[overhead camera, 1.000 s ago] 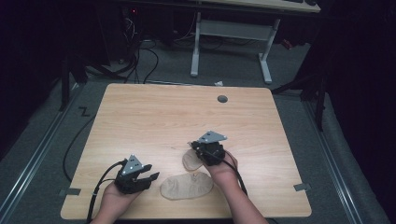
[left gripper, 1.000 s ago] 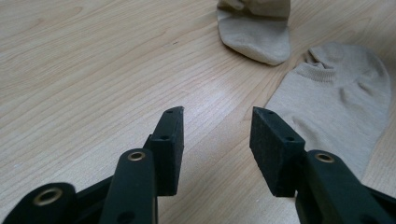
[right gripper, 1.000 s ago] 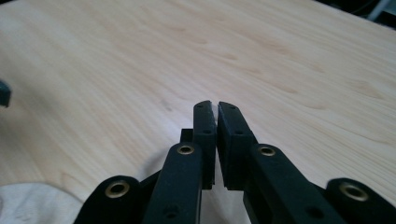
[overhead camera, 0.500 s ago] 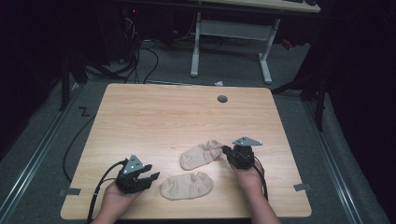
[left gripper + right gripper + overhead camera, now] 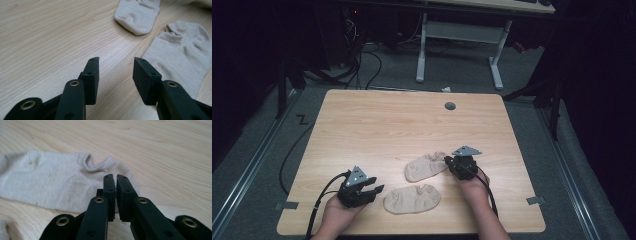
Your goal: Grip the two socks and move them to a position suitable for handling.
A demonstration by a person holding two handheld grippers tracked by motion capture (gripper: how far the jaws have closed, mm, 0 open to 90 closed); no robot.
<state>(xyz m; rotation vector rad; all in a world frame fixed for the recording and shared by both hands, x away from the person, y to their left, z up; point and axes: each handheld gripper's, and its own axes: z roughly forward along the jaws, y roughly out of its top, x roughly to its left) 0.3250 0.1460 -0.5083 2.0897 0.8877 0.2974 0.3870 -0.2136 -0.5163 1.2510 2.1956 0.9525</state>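
Note:
Two beige ankle socks lie on the wooden table (image 5: 387,125). The upper sock (image 5: 427,167) (image 5: 50,180) stretches flat, toe to the left. My right gripper (image 5: 447,160) (image 5: 116,178) is at its heel end with the jaws pressed together on the sock's edge. The lower sock (image 5: 412,199) (image 5: 180,55) lies near the front edge. Just left of it, my left gripper (image 5: 379,190) (image 5: 115,65) stands open above bare wood, holding nothing. The upper sock's toe (image 5: 138,13) shows farther off in the left gripper view.
A small grey grommet (image 5: 450,106) sits in the table's far side. Bare wood spreads across the back and left of the table. Beyond the far edge stand white desk legs (image 5: 422,50) and cables on a dark floor.
My right gripper has moved right from above the socks, drawing the upper sock out flat. The left gripper has stayed put and open.

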